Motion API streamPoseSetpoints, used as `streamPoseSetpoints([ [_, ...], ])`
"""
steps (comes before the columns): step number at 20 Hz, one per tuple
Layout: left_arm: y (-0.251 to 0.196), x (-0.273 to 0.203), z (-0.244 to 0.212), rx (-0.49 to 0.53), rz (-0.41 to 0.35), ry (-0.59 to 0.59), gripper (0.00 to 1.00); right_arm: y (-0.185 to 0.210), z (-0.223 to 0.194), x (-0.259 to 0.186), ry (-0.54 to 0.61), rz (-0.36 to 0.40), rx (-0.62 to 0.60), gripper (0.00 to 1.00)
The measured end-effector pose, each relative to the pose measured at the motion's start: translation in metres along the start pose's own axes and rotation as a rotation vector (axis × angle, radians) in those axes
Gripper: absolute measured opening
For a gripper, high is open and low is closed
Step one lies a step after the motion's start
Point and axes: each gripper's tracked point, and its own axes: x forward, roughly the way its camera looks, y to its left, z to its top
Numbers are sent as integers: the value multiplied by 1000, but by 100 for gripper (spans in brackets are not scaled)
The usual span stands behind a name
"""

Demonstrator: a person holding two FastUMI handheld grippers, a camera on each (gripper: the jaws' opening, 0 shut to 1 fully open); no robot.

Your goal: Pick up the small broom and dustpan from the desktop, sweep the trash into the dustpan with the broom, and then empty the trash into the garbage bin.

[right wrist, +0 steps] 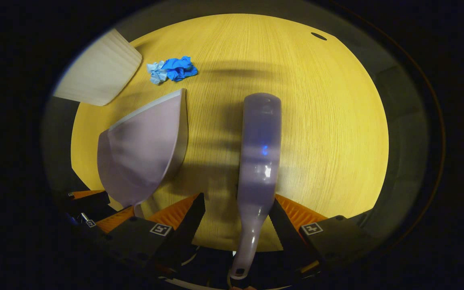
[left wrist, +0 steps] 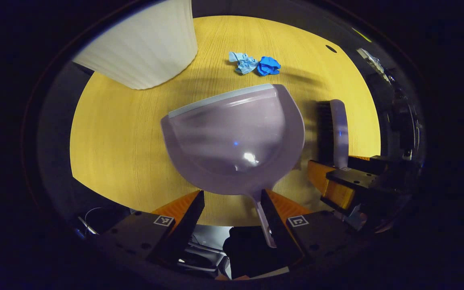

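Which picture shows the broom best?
The right gripper view: the broom runs up its middle, whole back and handle visible. The left gripper view shows its bristles and head side-on, at the right edge.

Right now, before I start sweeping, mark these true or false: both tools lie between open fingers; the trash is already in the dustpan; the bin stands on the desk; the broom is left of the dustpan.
1. Both tools lie between open fingers. True: the dustpan handle sits in the left gripper, the broom handle in the right gripper.
2. The trash is in the dustpan. False: the crumpled blue paper lies on the desk beyond it.
3. The bin stands on the desk. True.
4. The broom is left of the dustpan. False: right.
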Motion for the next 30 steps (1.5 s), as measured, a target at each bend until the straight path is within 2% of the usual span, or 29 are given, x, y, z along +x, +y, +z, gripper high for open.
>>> streamPoseSetpoints([
  [3, -14, -9, -8, -50, -76, 36, 83, 1, 4, -3, -16, 14, 17, 100],
  [6, -11, -14, -11, -50, -73, 30, 85, -2, 6, -5, -24, 15, 28, 100],
  [8, -23, -19, -11, -86, -125, 40, 85, -4, 6, -6, -26, 19, 32, 100],
  [10, -31, -15, 0, -111, -137, 21, 85, -6, 8, -6, -29, 22, 28, 100],
  [12, -34, -10, 6, -136, -96, 25, 84, -9, 7, -4, -9, 19, 18, 100],
  [16, -47, -15, -9, -154, -110, 75, 85, -10, 10, -1, -8, 14, 5, 100],
  [17, -47, -16, -14, -172, -109, 89, 82, -10, 11, -1, -14, 16, 4, 100],
  [23, -46, 17, 7, -222, -73, 77, 87, -15, 14, 7, -12, -6, 3, 99],
  [25, -38, 30, 9, -221, -35, 84, 84, -19, 12, 11, 4, -27, -14, 99],
  [27, -34, 44, 9, -225, -33, 100, 84, -20, 11, 15, 13, -49, -24, 100],
  [28, -29, 48, 7, -216, -24, 106, 84, -20, 10, 17, 16, -61, -36, 92],
  [30, -21, 51, 9, -201, -16, 104, 85, -13, 9, 24, 31, -69, -53, 92],
])
